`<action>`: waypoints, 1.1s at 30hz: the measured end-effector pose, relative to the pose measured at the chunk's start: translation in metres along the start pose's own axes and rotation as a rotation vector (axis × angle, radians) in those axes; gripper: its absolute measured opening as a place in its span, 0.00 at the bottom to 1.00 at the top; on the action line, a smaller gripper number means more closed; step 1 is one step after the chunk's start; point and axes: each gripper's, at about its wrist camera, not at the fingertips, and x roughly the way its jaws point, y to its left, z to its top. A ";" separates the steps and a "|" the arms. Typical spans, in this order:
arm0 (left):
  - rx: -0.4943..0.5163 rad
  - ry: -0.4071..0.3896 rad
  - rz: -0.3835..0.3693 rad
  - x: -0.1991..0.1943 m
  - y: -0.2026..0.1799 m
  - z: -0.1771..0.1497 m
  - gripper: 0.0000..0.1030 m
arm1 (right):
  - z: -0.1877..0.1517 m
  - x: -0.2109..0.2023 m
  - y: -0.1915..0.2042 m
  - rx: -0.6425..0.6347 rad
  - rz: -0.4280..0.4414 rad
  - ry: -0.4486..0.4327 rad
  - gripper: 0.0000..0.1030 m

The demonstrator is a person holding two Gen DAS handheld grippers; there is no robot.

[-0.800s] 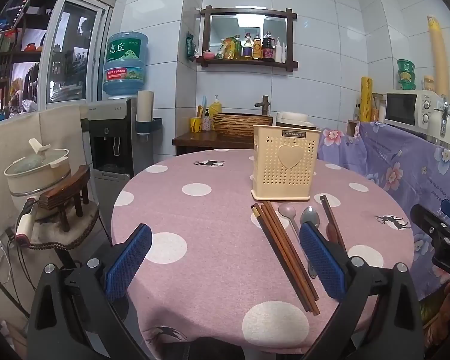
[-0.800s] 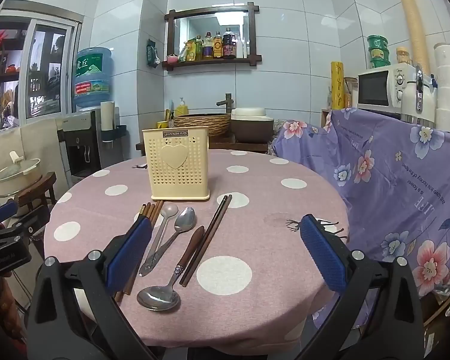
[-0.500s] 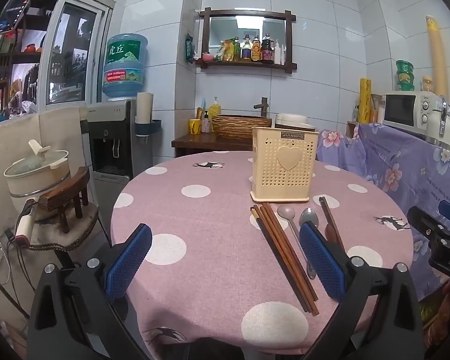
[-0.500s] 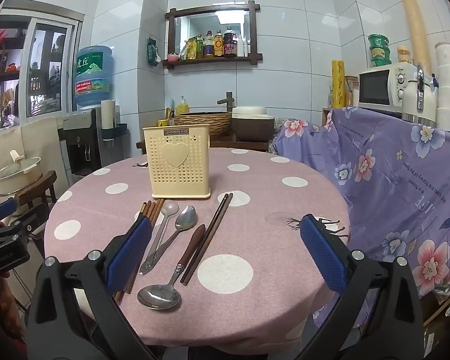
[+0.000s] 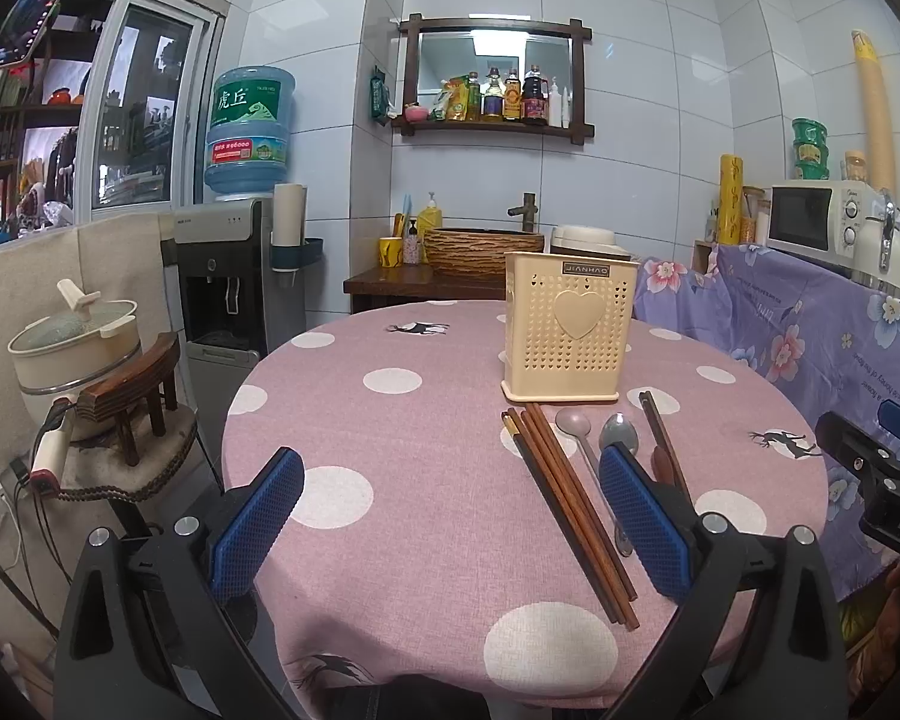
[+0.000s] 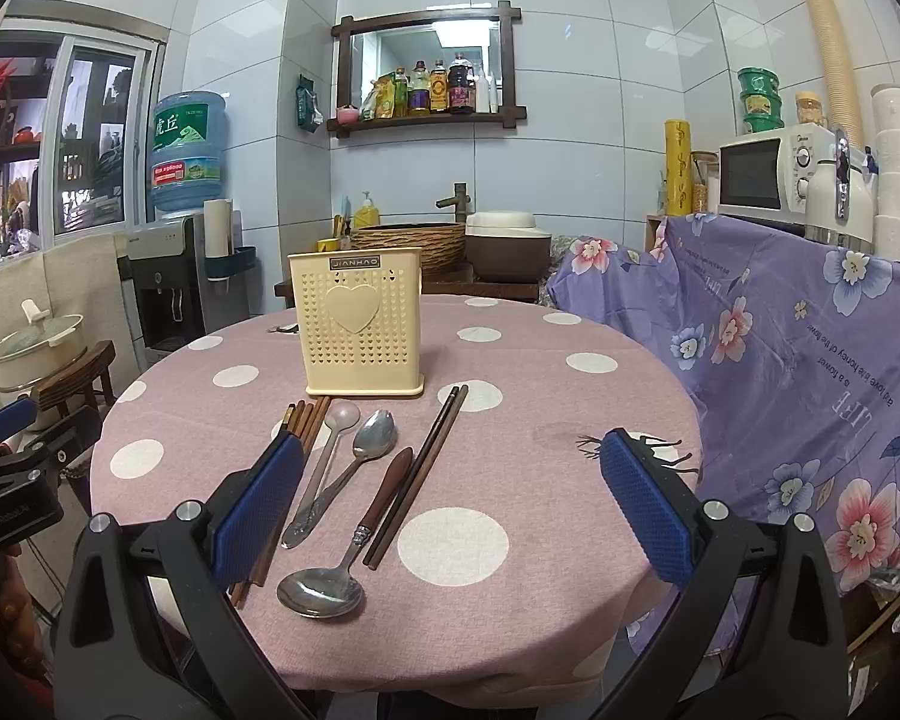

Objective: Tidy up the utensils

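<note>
A cream perforated utensil holder [image 5: 570,336] [image 6: 360,324] with a heart on its front stands upright on the pink dotted tablecloth [image 5: 402,468] [image 6: 510,480]. In front of it lie a bundle of brown chopsticks [image 5: 570,510] [image 6: 306,420], a pale spoon [image 6: 342,420], a steel spoon [image 6: 375,438], a wooden-handled spoon [image 6: 354,540] and a dark chopstick pair [image 6: 426,468]. My left gripper [image 5: 450,516] hovers open over the table's near edge, left of the utensils. My right gripper [image 6: 450,510] is open above the near edge, with the utensils at its left finger.
A water dispenser [image 5: 234,276] and a stool with a pot [image 5: 78,348] stand left of the table. A floral purple cloth [image 6: 780,348] covers the counter at right, under a microwave [image 6: 774,174]. A basket sink [image 6: 414,240] sits behind the holder.
Both views have shifted only slightly; the holder sits a touch lower in the left wrist view. Neither gripper has changed its opening.
</note>
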 end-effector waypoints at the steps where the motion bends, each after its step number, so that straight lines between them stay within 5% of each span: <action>1: 0.000 0.000 -0.001 0.000 0.000 0.000 0.95 | 0.000 0.000 0.000 0.000 0.000 0.000 0.95; 33: 0.002 -0.001 0.000 0.000 0.000 -0.001 0.95 | 0.000 0.001 0.001 0.000 0.002 0.004 0.95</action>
